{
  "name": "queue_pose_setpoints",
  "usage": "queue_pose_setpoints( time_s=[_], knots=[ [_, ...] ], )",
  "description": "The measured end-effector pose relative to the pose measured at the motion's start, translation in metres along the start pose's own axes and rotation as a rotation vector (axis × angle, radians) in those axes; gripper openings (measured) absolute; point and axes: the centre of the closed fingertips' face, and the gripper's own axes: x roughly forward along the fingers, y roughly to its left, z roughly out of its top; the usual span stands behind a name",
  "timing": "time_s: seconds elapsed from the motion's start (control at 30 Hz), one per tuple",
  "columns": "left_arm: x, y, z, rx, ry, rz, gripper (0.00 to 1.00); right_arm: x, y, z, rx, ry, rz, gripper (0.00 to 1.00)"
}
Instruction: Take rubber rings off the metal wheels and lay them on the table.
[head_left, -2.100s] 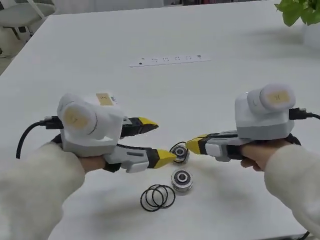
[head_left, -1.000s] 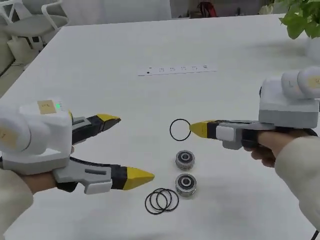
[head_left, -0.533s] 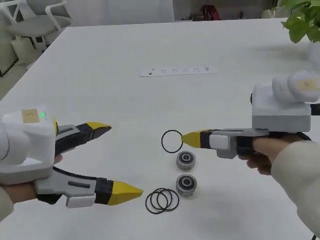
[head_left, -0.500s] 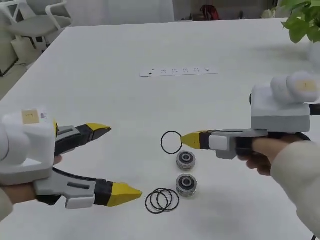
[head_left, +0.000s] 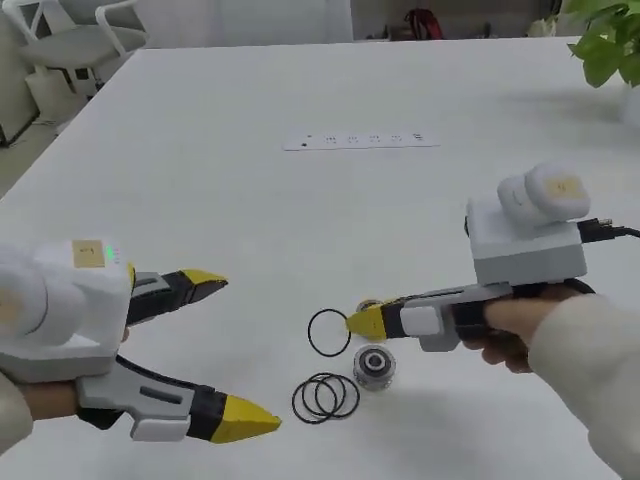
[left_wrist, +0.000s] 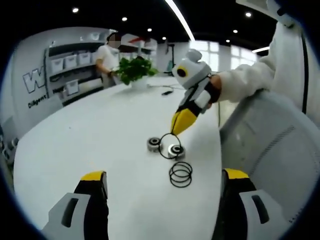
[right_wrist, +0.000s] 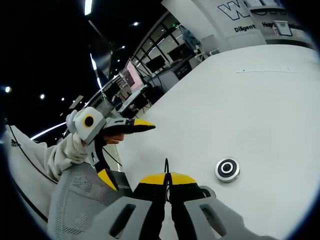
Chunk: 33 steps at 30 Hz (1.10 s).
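Black rubber ring (head_left: 330, 332) is pinched in the clenched jaws of the right gripper (head_left: 354, 323) and held upright, close to the left of two metal wheels on the white table (head_left: 300, 220). One wheel (head_left: 374, 364) is seen just near of the yellow tip. The second wheel (left_wrist: 154, 144) is mostly hidden behind that tip in the head view. Three loose rings (head_left: 325, 396) are laid overlapping, near and left of the first wheel. Left gripper (head_left: 230, 352) is held at near left, jaws spread wide, nothing grasped. Power strip (head_left: 360, 140) is seen far off.
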Motion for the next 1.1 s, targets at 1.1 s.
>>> queue_pose_setpoints(
  time_s=[1.1],
  knots=[
    [0.009,-0.016,-0.017,0.006,0.072,-0.073,0.98,0.009,-0.018,-0.055,0.050,0.230,-0.040,0.00]
  ],
)
